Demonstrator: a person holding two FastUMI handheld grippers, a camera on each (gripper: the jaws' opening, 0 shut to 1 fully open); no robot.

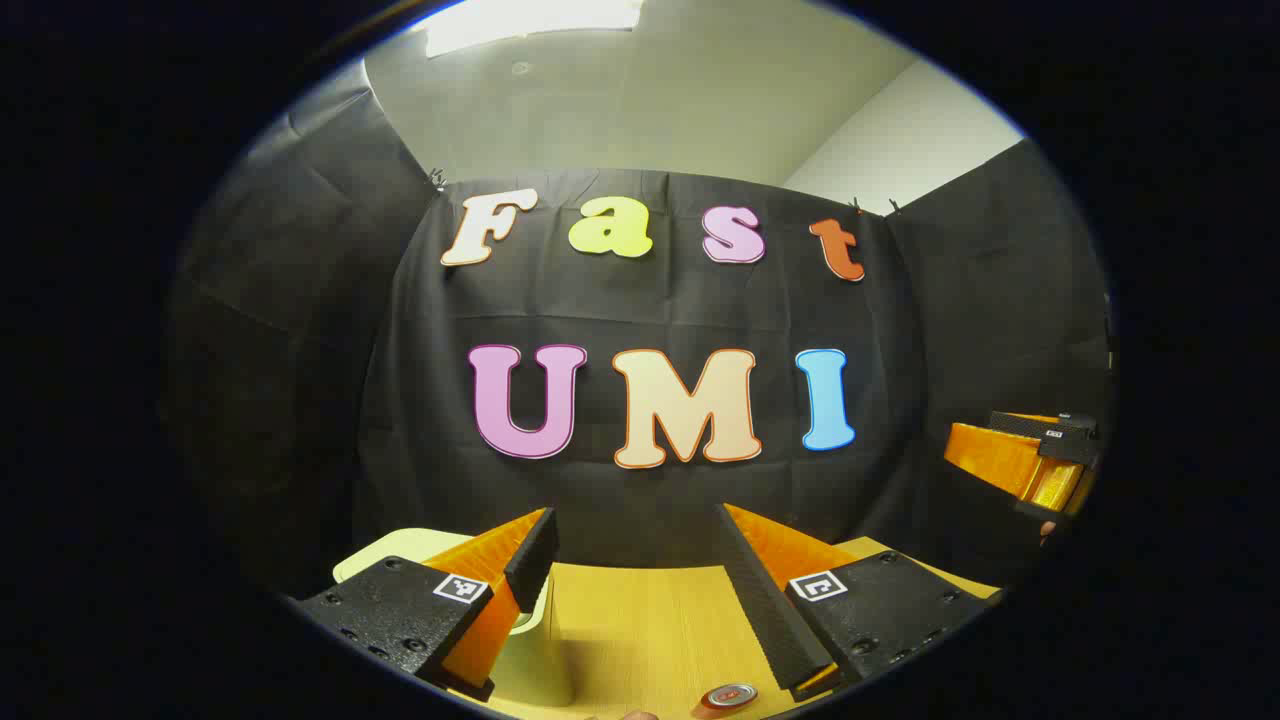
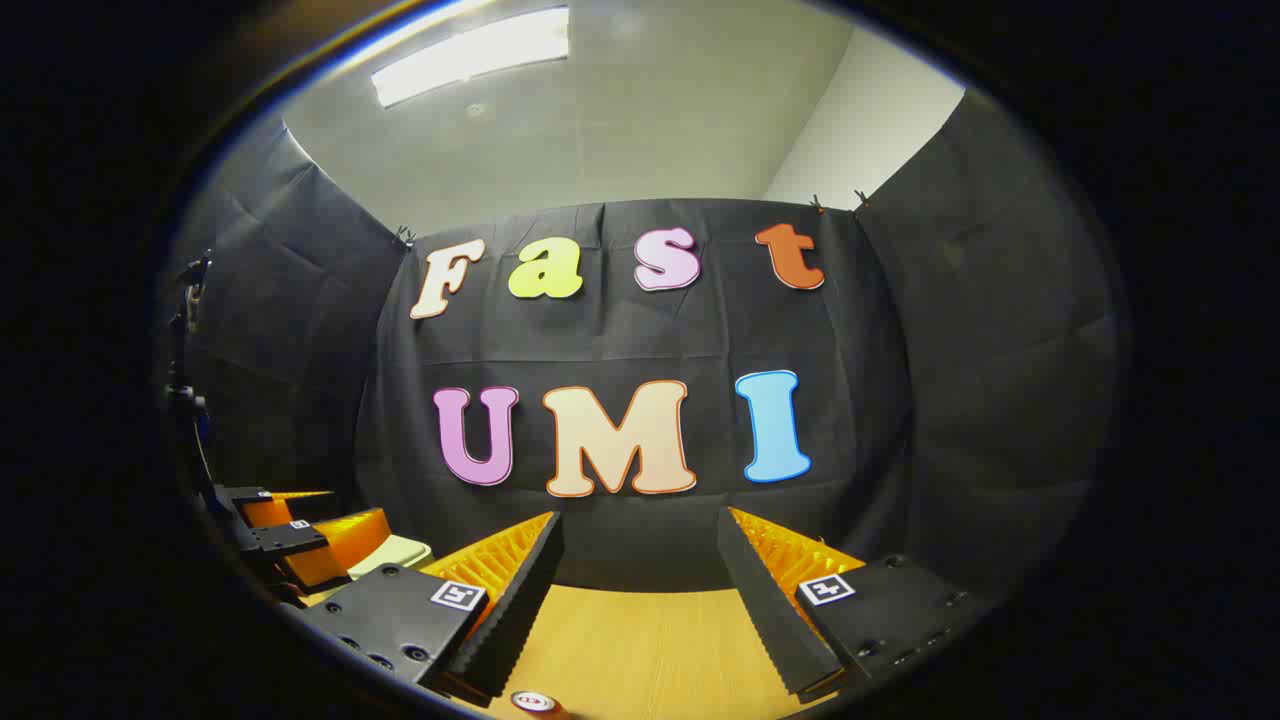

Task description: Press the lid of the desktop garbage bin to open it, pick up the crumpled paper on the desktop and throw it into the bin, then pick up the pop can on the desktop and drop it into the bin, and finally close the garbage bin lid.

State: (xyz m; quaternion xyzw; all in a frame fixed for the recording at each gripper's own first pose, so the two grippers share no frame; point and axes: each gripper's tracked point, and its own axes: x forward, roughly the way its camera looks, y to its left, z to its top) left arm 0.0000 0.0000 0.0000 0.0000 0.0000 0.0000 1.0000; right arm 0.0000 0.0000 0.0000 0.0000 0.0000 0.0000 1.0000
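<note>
In the left gripper view my left gripper (image 1: 635, 530) is open and holds nothing, raised over the wooden table (image 1: 650, 640). The pale green bin (image 1: 540, 650) sits low on the left, partly hidden behind the left finger (image 1: 500, 575). The red pop can (image 1: 728, 697) stands upright at the bottom edge, below the right finger. In the right gripper view my right gripper (image 2: 640, 530) is also open and bare above the table (image 2: 650, 640). The can's top (image 2: 535, 702) shows at the bottom, and the bin's lid (image 2: 400, 552) peeks out at the left.
The black cloth wall closes off the table's far edge and both sides. My right gripper (image 1: 1015, 465) hangs at the far right of the left gripper view. The left gripper (image 2: 315, 530) hovers over the bin at the far left of the right gripper view.
</note>
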